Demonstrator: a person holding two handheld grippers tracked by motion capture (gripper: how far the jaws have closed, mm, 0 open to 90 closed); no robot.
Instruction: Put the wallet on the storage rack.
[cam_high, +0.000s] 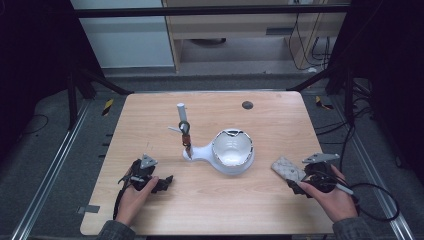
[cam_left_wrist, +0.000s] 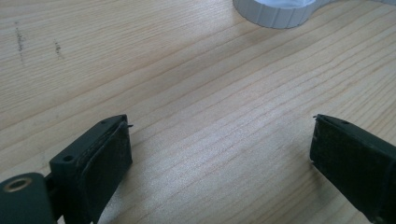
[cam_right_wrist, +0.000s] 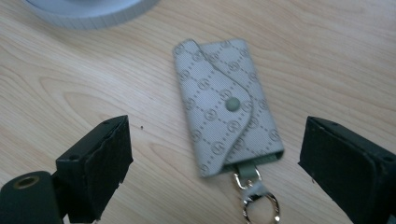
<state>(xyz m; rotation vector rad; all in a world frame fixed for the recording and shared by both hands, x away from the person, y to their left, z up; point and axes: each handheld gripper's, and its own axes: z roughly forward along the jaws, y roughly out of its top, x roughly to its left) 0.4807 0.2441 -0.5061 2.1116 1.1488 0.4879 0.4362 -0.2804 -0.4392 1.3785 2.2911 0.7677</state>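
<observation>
A grey patterned key pouch (cam_right_wrist: 226, 105) with a snap flap and a metal clasp (cam_right_wrist: 258, 204) lies flat on the wooden table (cam_high: 210, 200). My right gripper (cam_right_wrist: 215, 144) hovers over it, open, jaws on either side of the pouch without touching it. In the high view the pouch (cam_high: 287, 168) lies just left of the right gripper (cam_high: 311, 181). My left gripper (cam_high: 159, 184) rests near the table's front left, open, with bare wood between its jaws (cam_left_wrist: 219, 140). A white bowl-shaped stand (cam_high: 232, 151) with an upright post (cam_high: 184, 129) sits mid-table.
A dark round spot (cam_high: 247, 105) marks the far part of the table. The white stand's ribbed edge (cam_left_wrist: 275, 11) is at the top of the left gripper view. Cables trail off the right side (cam_high: 380, 195). Metal frame rails flank the table.
</observation>
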